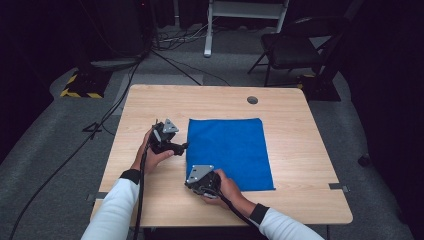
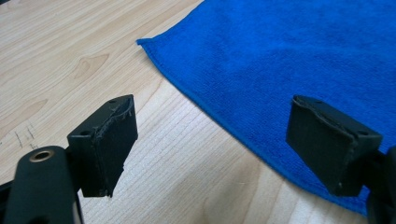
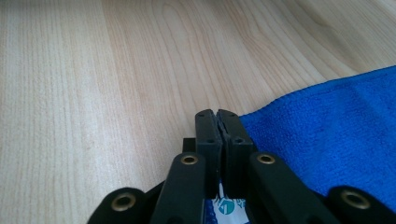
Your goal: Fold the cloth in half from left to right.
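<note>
Risking a slipped or half-caught corner: right gripper (image 3: 217,116) pinching shut at the near-left corner of the blue cloth (image 1: 227,150) lying flat mid-table, left gripper (image 2: 212,140) hovering wide open over the cloth's left edge, gripping nothing.

The bench (image 1: 300,150) is pale wood-grain laminate, smooth with a soft sheen and fine lengthwise streaks; a few faint scratch marks sit at the left edge of the left gripper view. The cloth (image 1: 227,152) is blue, matt and nappy like microfibre, with a stitched hem along its edge. The fingers (image 2: 109,144) of the left gripper (image 2: 219,144) are matt black plastic, their pads rough and chipped at the rim. Brass-coloured rivets glint at the bottom of the right gripper view.
</note>
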`<state>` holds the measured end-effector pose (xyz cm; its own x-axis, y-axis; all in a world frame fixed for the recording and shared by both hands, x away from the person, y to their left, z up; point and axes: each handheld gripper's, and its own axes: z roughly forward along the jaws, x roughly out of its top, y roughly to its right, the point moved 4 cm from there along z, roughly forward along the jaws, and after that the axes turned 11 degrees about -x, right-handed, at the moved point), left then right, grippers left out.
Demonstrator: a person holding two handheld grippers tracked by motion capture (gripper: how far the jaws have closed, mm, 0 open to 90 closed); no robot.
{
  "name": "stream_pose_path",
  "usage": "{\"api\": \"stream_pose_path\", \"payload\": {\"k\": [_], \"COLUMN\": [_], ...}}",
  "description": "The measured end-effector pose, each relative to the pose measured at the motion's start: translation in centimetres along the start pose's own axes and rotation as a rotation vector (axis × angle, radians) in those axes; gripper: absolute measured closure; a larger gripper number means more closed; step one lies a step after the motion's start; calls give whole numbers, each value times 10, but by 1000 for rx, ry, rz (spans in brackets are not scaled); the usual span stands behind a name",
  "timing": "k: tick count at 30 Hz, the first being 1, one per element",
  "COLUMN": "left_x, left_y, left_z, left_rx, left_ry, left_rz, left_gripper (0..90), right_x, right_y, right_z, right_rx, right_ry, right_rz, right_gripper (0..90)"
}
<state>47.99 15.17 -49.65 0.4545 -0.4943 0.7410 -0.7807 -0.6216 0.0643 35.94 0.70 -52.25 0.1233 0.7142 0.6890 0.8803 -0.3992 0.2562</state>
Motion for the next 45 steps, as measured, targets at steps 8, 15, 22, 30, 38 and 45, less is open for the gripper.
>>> {"api": "stream_pose_path", "payload": {"k": [8,15,22,30,38,45], "left_x": [5,11,19,16,23,31], "left_y": [-3,-12,-23,-39,-44,-47], "left_z": [9,23,42,59,70,80], "left_rx": [15,25,56,92,88,60], "left_ry": [8,-1,-2,-31,-41,-39], "left_rz": [-13,-32,-60,-143,-154,-186], "left_gripper": [171,170,182,216,233,211], "right_x": [-1,-2,-2,-3,-4,-4], "right_y": [-5,-8,-10,-10,-11,-12], "right_z": [-4,-6,-7,-9,-9,-9], "right_rx": [33,45,56,64,67,68], "right_ry": [2,6,10,7,9,7], "right_rz": [-1,-14,-18,-30,-37,-42], "right_gripper": [895,895,896,896,895,896]}}
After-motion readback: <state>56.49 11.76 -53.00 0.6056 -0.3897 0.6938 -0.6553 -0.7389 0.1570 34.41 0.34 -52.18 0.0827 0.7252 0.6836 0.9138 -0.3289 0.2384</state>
